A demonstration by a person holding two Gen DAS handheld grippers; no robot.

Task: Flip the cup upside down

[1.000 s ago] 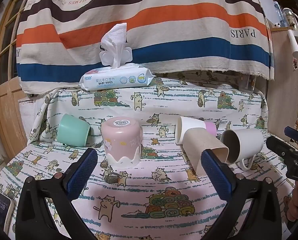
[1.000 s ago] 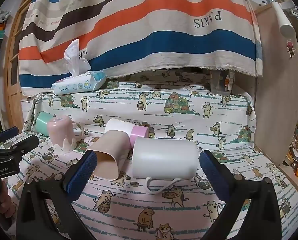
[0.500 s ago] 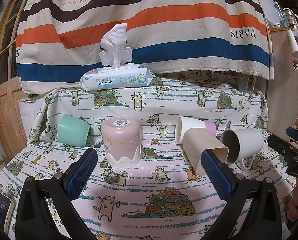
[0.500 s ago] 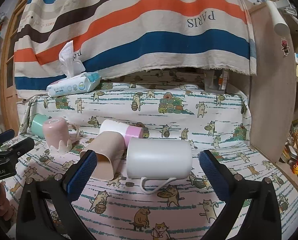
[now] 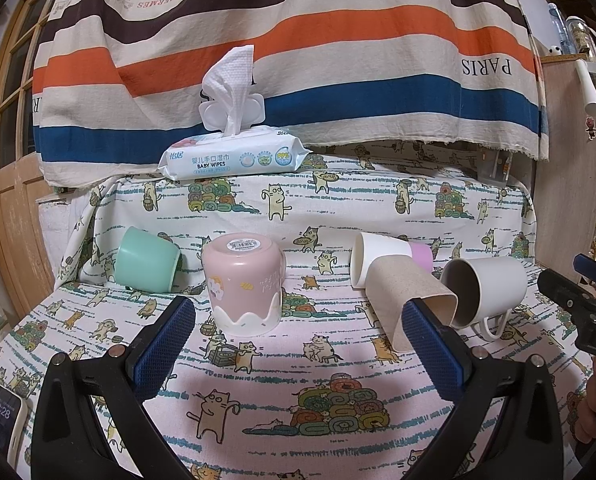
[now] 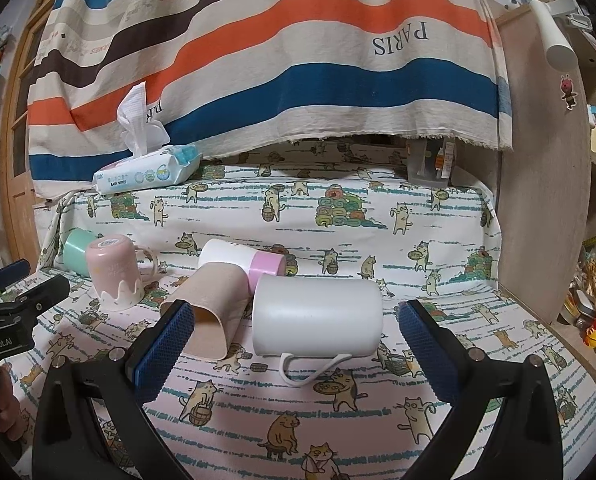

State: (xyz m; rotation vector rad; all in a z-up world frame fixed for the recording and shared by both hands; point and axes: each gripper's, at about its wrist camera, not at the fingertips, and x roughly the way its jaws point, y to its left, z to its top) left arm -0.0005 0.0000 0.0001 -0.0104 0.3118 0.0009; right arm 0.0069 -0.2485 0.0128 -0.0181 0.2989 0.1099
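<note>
A: Both tongs?
B: Left gripper (image 5: 298, 336) spread wide, empty, short of the pink cup (image 5: 242, 285), which stands mouth-down. Right gripper (image 6: 296, 338) likewise released, with the white mug (image 6: 317, 315) lying on its side between and beyond its pads, untouched.
A: Anything obscured?
B: The tan cup (image 6: 210, 307) hides part of the white-and-pink cup (image 6: 242, 261); the green cup (image 5: 148, 260) lies half behind the pink one. The cat-print cloth (image 5: 298, 396) runs out of frame.

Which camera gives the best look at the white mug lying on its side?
The right wrist view: the white mug lies centred and close, side and handle visible. The left wrist view shows it far right, mouth toward the camera, revealing its inside.
</note>
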